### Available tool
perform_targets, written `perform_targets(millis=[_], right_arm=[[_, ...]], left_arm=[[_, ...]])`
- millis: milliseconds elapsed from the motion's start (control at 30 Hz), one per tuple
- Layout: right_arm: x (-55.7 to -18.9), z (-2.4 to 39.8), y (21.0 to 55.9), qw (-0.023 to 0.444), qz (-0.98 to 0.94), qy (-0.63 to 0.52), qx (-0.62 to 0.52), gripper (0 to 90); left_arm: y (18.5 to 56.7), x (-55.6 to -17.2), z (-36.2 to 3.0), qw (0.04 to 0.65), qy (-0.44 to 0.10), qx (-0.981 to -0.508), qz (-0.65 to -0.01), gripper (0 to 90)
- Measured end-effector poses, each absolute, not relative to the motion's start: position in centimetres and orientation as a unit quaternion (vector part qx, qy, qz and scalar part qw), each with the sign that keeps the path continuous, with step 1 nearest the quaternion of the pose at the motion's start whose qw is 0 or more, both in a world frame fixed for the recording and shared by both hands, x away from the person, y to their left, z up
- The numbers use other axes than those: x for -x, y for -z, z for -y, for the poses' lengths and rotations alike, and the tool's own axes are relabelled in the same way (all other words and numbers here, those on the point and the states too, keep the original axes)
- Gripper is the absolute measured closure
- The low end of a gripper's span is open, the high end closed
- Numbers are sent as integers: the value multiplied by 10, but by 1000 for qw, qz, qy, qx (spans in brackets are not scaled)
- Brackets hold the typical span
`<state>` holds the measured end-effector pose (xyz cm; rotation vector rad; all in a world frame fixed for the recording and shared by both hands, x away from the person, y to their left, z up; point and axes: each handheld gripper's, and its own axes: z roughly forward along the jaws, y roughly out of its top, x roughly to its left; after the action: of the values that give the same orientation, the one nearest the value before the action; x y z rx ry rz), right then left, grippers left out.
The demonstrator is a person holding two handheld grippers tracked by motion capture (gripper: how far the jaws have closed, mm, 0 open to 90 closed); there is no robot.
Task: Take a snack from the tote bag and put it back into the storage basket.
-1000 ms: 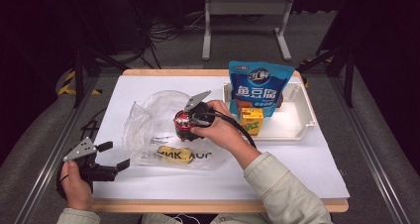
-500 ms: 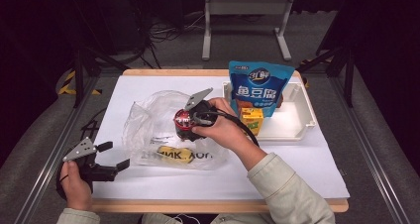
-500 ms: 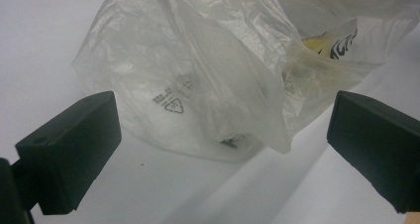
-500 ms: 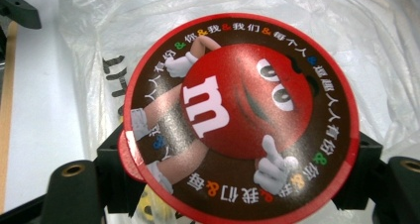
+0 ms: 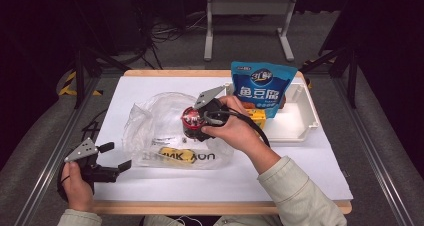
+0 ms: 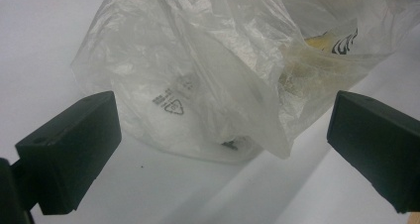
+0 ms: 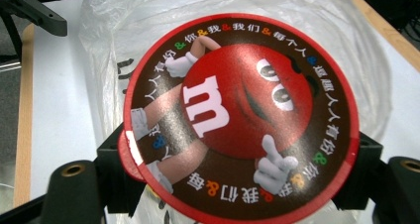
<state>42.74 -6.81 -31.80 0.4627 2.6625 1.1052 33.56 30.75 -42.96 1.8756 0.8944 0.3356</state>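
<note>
Your right gripper (image 5: pixel 192 123) clamps a round, glossy red candy tub (image 7: pixel 240 117). Your left gripper (image 5: pixel 117 156) stands apart beside the crinkled clear plastic bag (image 6: pixel 208 70).

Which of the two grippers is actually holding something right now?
The right gripper: its jaws clamp the round red M&M's tub over the clear plastic bag. The left gripper rests open at the table's near-left edge, nothing between its jaws.

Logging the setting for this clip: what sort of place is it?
Probably a lab or recording workshop, not a home: a white-topped table in a dark room, bare metal framing beside it, and cables on the grey floor behind.
</note>
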Motion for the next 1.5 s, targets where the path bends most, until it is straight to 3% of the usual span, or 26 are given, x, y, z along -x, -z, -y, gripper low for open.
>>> perform_targets(millis=[1500], right_arm=[[-423,165,277,146,-887,-378,-222,253]], left_arm=[[430,-337,-306,494,-138,-775,-369,8]])
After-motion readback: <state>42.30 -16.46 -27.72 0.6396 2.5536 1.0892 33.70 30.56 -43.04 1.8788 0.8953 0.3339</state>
